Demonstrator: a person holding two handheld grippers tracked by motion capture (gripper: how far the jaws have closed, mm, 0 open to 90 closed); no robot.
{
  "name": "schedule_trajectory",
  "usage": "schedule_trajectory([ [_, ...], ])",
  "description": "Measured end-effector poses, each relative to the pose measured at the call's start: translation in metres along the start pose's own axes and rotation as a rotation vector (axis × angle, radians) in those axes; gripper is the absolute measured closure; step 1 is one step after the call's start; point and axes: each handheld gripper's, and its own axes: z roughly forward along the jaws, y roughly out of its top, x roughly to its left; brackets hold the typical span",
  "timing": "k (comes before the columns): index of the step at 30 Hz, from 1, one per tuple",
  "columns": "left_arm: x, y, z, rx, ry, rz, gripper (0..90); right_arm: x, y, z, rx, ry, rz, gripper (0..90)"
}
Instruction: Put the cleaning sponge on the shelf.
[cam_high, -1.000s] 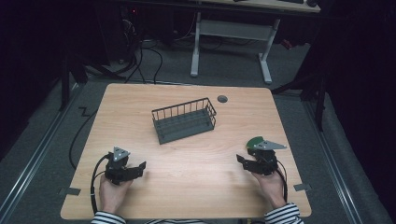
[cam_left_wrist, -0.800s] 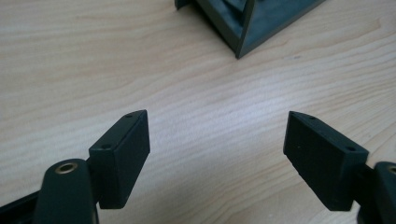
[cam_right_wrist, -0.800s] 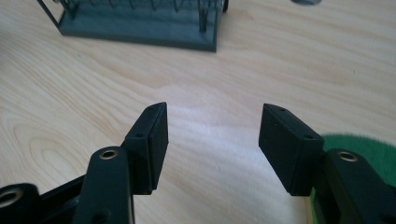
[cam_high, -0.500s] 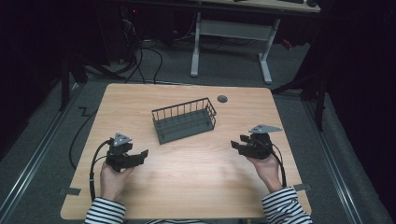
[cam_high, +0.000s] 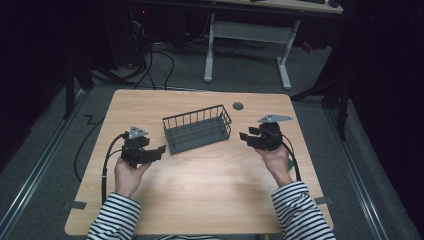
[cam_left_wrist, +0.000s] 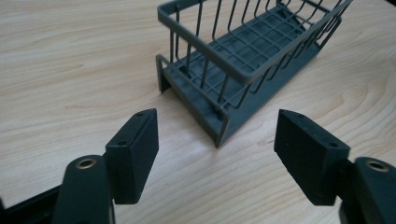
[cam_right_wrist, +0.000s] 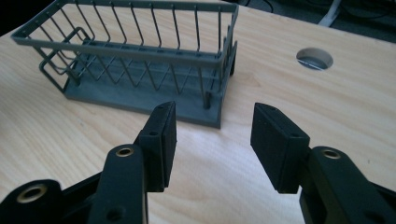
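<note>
A dark grey wire basket (cam_high: 197, 129) stands empty at the middle of the wooden table (cam_high: 210, 185). My left gripper (cam_high: 160, 150) hovers just left of it and points at its near left end (cam_left_wrist: 219, 126). Its jaws have just been closing a little and stand open, nothing between them. My right gripper (cam_high: 243, 136) hovers to the right of the basket (cam_right_wrist: 140, 70) and points at its right end. Its jaws have just been closing too and stand open, apart from the basket. In the gripper views the left gripper (cam_left_wrist: 217, 135) and the right gripper (cam_right_wrist: 212, 126) hang over bare wood.
A round cable hole (cam_high: 238, 106) lies in the tabletop behind the basket's right end. A cable (cam_high: 106, 165) trails from the left gripper towards the table's left front. A white desk frame (cam_high: 245, 35) stands on the floor beyond the table.
Both hands have risen from near the table's front and moved forward, towards the two ends of the basket. Both pairs of jaws stand narrower than before.
</note>
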Motion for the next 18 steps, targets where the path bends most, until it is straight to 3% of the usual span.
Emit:
schedule_trajectory([
  [9, 0.0, 0.027, 0.007, -0.012, 0.027, 0.009, 35.7, 0.004, 0.028, 0.023, 0.008, 0.0, -0.019, 54.7],
  [16, 0.004, 0.041, 0.018, -0.017, 0.043, -0.005, 39.8, 0.001, 0.045, 0.041, 0.021, -0.015, -0.004, 57.3],
  [18, 0.003, 0.043, 0.022, -0.01, 0.071, 0.014, 40.8, -0.001, 0.049, 0.049, 0.031, -0.032, 0.008, 57.7],
])
